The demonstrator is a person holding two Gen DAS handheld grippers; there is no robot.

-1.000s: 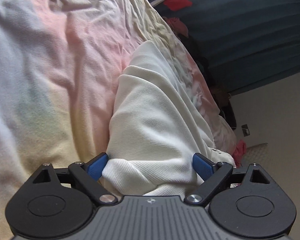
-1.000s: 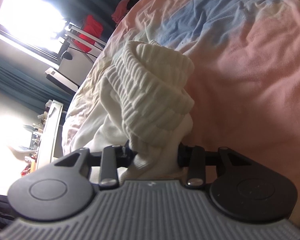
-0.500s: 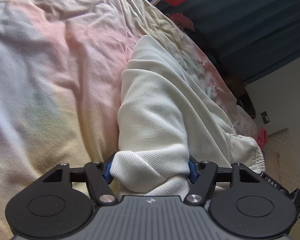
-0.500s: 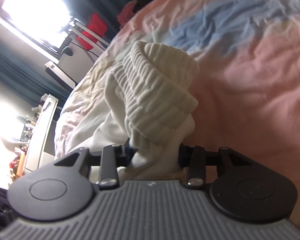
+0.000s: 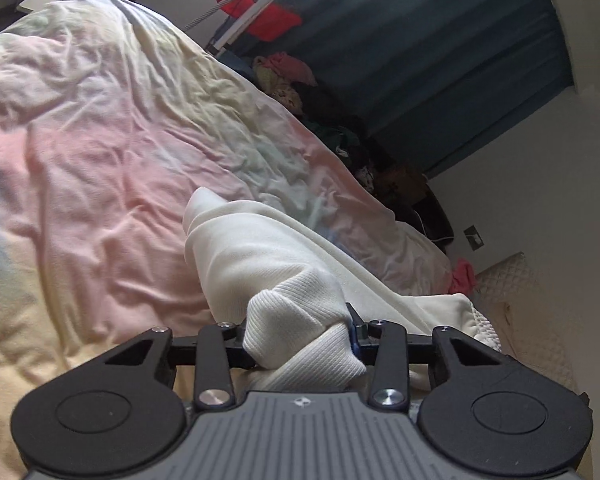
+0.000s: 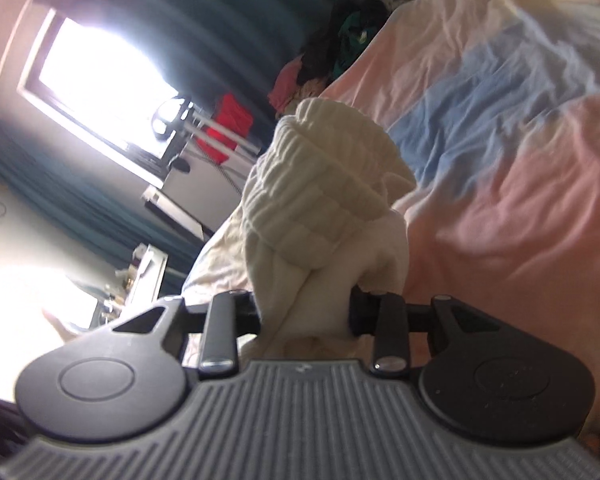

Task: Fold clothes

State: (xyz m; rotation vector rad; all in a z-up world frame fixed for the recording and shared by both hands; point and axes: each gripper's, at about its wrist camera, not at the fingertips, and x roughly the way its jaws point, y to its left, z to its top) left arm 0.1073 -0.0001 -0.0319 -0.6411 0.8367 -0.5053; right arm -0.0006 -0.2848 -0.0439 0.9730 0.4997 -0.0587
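A white knit sweater lies on a bed with a pastel pink, blue and yellow cover. My left gripper is shut on a bunched ribbed part of the sweater, which stretches away from it over the bed. In the right wrist view my right gripper is shut on another part of the same sweater, whose thick ribbed band bulges up above the jaws. The fabric hides the fingertips of both grippers.
A pile of dark and coloured clothes lies at the bed's far edge, before dark blue curtains. A rack with red cloth stands by a bright window. The bed cover spreads to the right.
My left gripper closed on the sweater's ribbed part, then lifted and drew it back, so more of the bed shows. My right gripper stayed shut on the sweater and rose and tilted.
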